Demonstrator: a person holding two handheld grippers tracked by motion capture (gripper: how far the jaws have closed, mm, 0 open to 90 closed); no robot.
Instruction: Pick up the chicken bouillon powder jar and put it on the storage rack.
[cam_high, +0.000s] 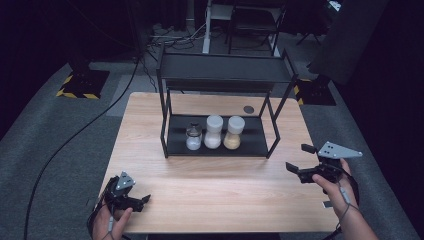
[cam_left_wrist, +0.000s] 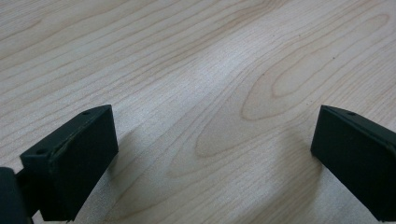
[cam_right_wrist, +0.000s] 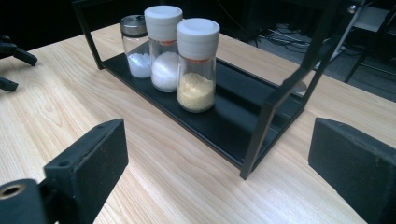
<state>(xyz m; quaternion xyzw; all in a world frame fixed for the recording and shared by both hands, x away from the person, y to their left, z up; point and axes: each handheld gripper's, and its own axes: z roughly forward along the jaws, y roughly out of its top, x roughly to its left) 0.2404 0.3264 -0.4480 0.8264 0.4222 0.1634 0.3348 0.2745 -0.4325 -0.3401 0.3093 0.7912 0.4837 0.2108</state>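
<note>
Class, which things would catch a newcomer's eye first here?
Three glass spice jars stand in a row on the bottom shelf of a black metal two-tier rack mid-table. On the pale wooden table, the open left gripper and open right gripper wait at the near corners.

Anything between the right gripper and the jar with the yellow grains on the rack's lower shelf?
Nothing lies on the table between the open right gripper and the yellow-grain jar. The rack's front right post stands close to that line, so approach left of it. The two white-filled jars sit beyond, not in front.
</note>
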